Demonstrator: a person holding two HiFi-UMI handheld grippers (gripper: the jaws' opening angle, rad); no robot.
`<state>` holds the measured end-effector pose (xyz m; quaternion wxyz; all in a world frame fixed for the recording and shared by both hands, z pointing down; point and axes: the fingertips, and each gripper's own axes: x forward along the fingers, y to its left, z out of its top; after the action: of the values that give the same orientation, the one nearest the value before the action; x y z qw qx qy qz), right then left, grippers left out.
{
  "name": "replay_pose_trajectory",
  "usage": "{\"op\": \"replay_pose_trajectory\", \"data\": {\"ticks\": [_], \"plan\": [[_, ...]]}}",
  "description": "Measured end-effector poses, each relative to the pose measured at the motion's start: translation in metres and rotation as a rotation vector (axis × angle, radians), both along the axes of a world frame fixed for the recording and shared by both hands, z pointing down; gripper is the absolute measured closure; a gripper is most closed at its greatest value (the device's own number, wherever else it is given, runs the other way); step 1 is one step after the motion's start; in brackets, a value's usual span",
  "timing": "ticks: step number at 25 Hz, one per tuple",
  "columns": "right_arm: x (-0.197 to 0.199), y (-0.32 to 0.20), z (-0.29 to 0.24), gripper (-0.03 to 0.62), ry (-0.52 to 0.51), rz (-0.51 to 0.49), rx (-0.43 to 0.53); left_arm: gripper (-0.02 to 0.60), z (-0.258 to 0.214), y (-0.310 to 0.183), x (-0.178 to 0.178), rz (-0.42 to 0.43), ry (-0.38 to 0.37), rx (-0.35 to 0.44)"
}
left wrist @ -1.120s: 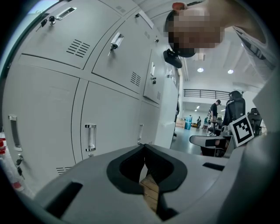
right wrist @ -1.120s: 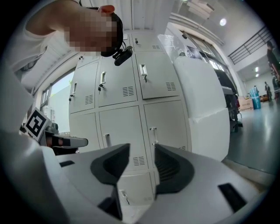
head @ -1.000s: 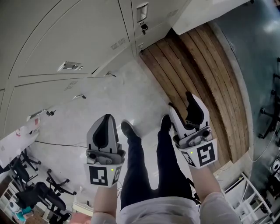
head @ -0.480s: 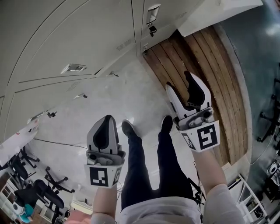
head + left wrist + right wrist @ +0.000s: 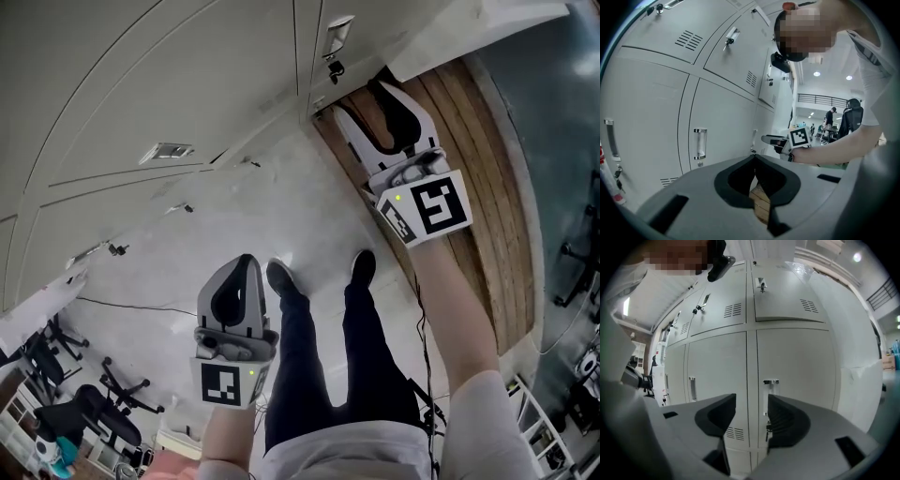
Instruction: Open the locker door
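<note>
The right gripper (image 5: 751,400) is hovering with its jaws standing wide apart and nothing between them, aimed at the lower locker door (image 5: 801,366) straight ahead. That door is sitting shut, its handle (image 5: 770,382) lying just beyond the gap, not yet touched; reaching, clamping and pulling are all remaining. A small dark lock or key (image 5: 768,426) is hanging below the handle. The left gripper (image 5: 754,161) is hanging low, jaws together and empty. Nothing is blocking the approach; the neighbouring door (image 5: 717,366) is lying to the left.
</note>
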<state>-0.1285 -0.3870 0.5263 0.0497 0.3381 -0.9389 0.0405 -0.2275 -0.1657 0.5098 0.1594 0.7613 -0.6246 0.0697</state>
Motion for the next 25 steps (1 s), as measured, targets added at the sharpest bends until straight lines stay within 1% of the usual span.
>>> {"op": "replay_pose_trajectory", "data": {"ticks": [2,5,7,10,15,19,25], "plan": [[-0.006,-0.016,0.002,0.382,0.031,-0.012,0.017,0.578,-0.001,0.001,0.003,0.007,0.004,0.006],[-0.016,-0.034,0.006,0.384,0.075,-0.028,0.024,0.578,0.003,0.004,0.009,0.027,0.024,-0.018],[-0.026,-0.044,0.010,0.384,0.091,-0.038,0.022,0.580,0.005,0.006,0.015,0.055,0.020,-0.028],[-0.038,-0.058,0.012,0.384,0.090,-0.046,0.012,0.580,0.003,0.008,0.025,0.081,0.018,-0.022],[-0.048,-0.070,0.016,0.390,0.115,-0.066,0.014,0.578,0.003,0.009,0.028,0.087,0.029,-0.024],[-0.053,-0.070,0.014,0.395,0.113,-0.086,0.010,0.578,0.003,0.009,0.027,0.088,0.026,-0.025],[-0.050,-0.066,0.014,0.395,0.086,-0.059,0.002,0.580,0.004,0.010,0.021,0.075,0.013,-0.034]]}}
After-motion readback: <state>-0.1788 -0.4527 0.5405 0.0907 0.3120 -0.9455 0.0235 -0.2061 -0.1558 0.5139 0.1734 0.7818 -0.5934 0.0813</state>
